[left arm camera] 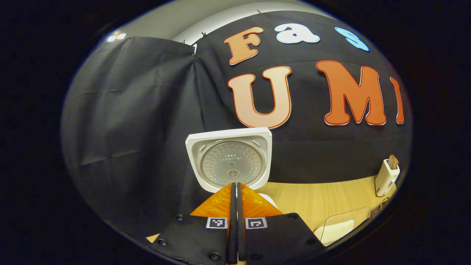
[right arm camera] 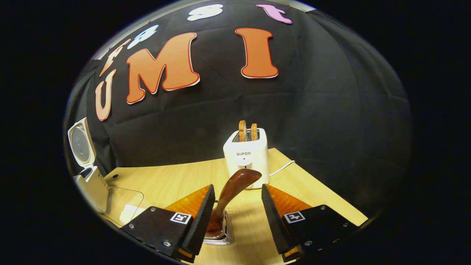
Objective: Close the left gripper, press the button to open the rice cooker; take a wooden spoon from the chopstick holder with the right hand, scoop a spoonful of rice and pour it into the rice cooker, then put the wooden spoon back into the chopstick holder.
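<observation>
Tools: left tool [left arm camera: 236,191] clenched empty, right tool [right arm camera: 238,198] released around one wooden spoon [right arm camera: 235,186].

My left claw [left arm camera: 236,191] blocks rice cooker [left arm camera: 229,160] body; lid underside visible above, pot hidden. Clear container [left arm camera: 344,224] cut off at edge, contents blurred pale. In right gripper view, wooden spoon [right arm camera: 235,187] bowl end hidden inside chopstick holder [right arm camera: 220,230], partly behind my right claw's [right arm camera: 238,206] left finger. Rice cooker at far left cut by edge. Toaster [right arm camera: 247,156] cord [right arm camera: 282,168] end out of sight.
</observation>
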`<state>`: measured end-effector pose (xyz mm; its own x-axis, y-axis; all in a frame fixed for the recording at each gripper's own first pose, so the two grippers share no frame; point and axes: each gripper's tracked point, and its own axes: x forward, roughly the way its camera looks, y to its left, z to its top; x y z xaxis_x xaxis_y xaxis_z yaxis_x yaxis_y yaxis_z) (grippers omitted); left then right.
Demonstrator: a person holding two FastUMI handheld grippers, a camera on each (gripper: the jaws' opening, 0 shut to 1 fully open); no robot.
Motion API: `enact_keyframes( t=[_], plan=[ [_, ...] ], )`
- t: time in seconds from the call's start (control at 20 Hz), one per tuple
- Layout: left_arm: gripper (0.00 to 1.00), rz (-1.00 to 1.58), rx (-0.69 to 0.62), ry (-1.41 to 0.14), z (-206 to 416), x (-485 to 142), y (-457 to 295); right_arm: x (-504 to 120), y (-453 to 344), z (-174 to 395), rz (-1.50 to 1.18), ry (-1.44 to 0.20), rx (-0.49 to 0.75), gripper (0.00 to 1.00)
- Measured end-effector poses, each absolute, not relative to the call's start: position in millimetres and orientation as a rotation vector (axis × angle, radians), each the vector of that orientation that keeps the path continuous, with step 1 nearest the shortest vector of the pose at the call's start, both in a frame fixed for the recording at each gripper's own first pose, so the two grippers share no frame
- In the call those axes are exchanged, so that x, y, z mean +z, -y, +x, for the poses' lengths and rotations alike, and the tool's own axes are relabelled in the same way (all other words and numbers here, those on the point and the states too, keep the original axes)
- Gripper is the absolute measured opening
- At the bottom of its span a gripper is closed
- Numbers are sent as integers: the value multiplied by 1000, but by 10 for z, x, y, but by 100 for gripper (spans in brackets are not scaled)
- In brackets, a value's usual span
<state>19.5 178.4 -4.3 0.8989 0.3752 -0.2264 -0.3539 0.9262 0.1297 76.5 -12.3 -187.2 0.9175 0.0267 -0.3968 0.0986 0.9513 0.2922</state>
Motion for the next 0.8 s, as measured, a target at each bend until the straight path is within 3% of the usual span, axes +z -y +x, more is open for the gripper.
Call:
enact_keyframes(
  t=[0.2,0.3,0.35,0.4,0.45,0.8],
  plan=[
    [4,96,378,-229,136,-72,-1780,-1924,96,823,369,-418,-41,63],
    [4,112,403,-220,120,-87,-1825,-1911,47,853,410,-419,-28,52],
    [2,119,404,-220,105,-108,-1817,-1902,22,860,438,-416,-24,38],
    [5,123,403,-221,96,-124,-1808,-1890,18,877,460,-413,-29,37],
    [4,125,401,-225,85,-148,-1806,-1903,7,878,481,-408,-26,29],
    [5,117,378,-228,35,-294,-1787,-1824,-85,896,578,-383,-3,12]
  ],
)
